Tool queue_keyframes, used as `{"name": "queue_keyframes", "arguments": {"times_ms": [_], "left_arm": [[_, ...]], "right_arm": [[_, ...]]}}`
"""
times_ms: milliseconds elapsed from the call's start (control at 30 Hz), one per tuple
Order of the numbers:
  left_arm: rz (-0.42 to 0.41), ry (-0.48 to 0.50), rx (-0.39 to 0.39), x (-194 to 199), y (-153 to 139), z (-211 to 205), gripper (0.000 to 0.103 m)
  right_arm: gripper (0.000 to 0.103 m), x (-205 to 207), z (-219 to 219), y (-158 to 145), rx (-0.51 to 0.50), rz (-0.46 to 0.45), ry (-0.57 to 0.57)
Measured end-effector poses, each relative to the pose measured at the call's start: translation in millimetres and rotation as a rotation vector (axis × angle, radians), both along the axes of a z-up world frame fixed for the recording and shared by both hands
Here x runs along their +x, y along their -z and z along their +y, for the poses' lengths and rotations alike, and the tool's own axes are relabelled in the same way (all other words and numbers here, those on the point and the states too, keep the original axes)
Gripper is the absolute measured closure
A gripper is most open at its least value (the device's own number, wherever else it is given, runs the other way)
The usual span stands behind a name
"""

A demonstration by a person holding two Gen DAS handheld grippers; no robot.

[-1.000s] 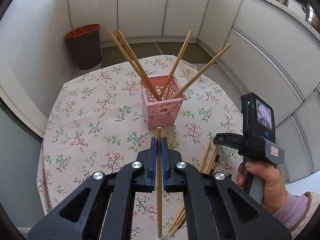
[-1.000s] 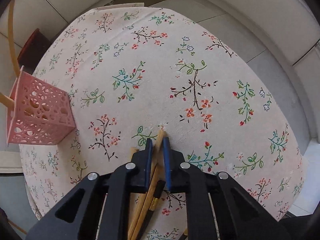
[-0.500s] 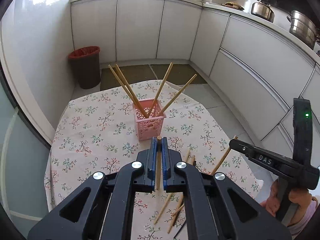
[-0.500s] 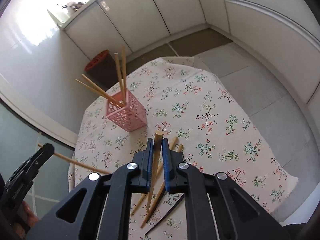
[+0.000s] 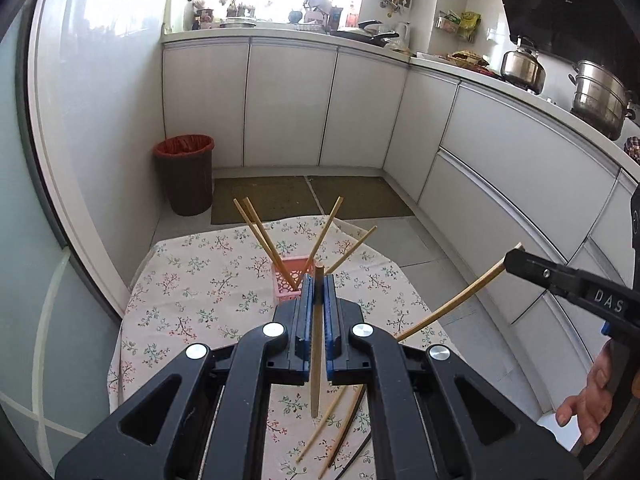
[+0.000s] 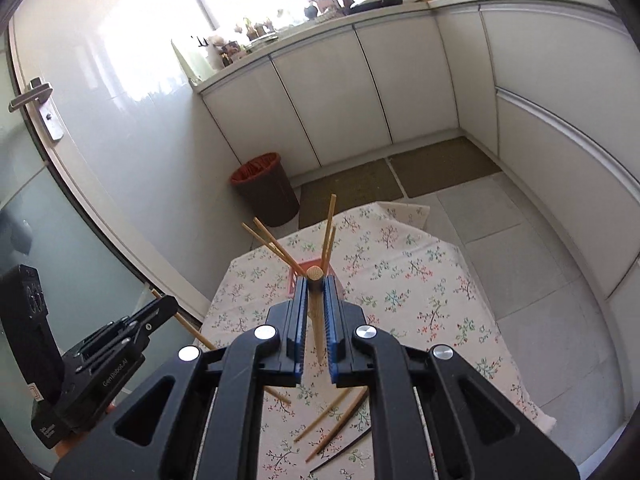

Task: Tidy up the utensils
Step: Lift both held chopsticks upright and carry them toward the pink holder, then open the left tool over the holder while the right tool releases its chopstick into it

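Note:
My left gripper is shut on a wooden chopstick that hangs down between its blue pads, high above the floral table. My right gripper is shut on another chopstick, also held in the air. Each gripper shows in the other's view: the right gripper at the right edge, the left gripper at the lower left. Beyond both sets of fingertips stands a pink perforated basket with several chopsticks fanning out of it. Loose chopsticks lie on the cloth below.
A brown bin with a red liner stands on the floor behind the table. White cabinets run along the back and right, with pots on the counter. A door with a metal handle is at the left.
Both grippers have risen with a chopstick each, so the table and basket look smaller and farther. The right one lifted its chopstick out of the pile on the cloth and tilted upward.

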State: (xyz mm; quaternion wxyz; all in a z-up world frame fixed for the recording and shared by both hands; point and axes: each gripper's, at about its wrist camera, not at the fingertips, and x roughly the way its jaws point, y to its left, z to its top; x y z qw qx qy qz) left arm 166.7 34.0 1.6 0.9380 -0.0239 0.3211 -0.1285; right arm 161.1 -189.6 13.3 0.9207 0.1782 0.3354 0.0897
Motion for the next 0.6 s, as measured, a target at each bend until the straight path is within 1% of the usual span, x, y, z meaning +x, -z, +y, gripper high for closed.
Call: {"name": "queue_keyframes", "arguments": {"times_ms": [200,367,500,600], "left_arm": [[-0.052,-0.016,0.010,14,-32,-1,0.099],[-0.098,-0.032,0.013,40,-53,-7,0.099],[-0.115,-0.066,0.014,72,-57,-9,0.099],[-0.105,-0.085,0.019,96,-48,-11,0.099]], "right_arm": [[0.094,14,1,-41,0.007,-0.073,-0.017],[0.094,34,5,-69,0.014,-0.143,-0.024],[0.094,60,8,-76,0.009,-0.165,-0.023],[0.094,82,11,-67,0.009,-0.157,-0.024]]}}
